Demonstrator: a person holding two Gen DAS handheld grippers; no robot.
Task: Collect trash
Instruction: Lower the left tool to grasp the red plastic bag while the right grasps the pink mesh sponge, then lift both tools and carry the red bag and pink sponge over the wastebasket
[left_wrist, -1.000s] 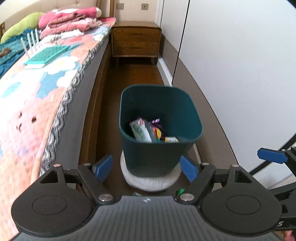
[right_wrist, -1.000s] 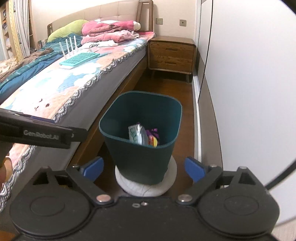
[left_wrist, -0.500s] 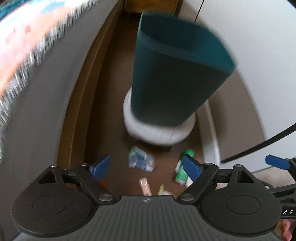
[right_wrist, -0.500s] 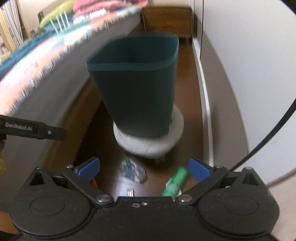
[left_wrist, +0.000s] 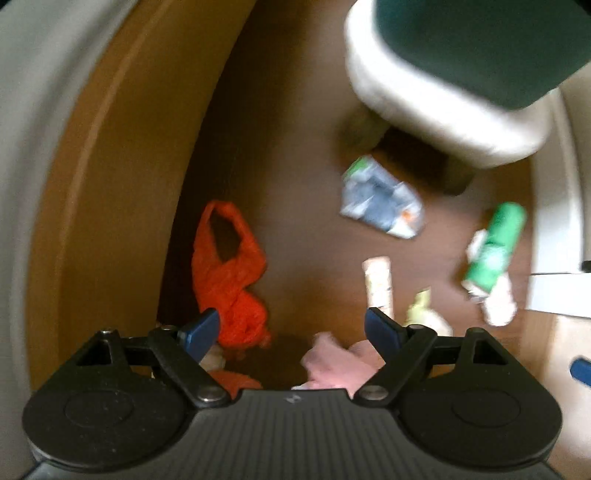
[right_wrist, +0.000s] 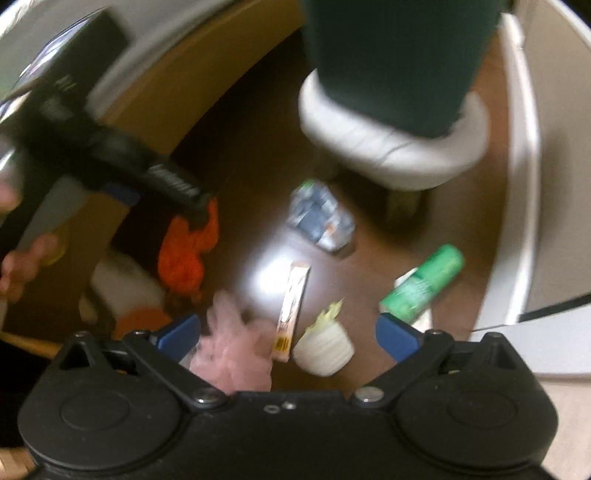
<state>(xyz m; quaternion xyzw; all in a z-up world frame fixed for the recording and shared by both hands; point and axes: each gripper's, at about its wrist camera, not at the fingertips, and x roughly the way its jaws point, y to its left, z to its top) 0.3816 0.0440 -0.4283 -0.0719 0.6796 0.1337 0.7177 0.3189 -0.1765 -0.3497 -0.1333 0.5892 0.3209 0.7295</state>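
**Litter strewn before the bin**

We hold our left gripper (left_wrist: 291, 330) and right gripper (right_wrist: 288, 334) over the dark floor (left_wrist: 303, 122), both with jaws wide apart and gripping nothing. Below lie an orange bag (left_wrist: 229, 273), a crumpled wrapper (left_wrist: 380, 203), a green packet (left_wrist: 493, 247), a slim sachet (right_wrist: 293, 310) and pink tissue (right_wrist: 236, 350). The green bin (right_wrist: 399, 59) stands on a white stool (right_wrist: 391, 147) just beyond.

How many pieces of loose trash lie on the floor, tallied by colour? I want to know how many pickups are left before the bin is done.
Orange: 1, plastic bag
Green: 1, wrapper
Blue-white: 1, crumpled packet
Pink: 1, crumpled piece
Beige: 1, slim stick pack
White: 1, small cup
Total: 6; other pale shapes near the orange bag are too blurred to count.
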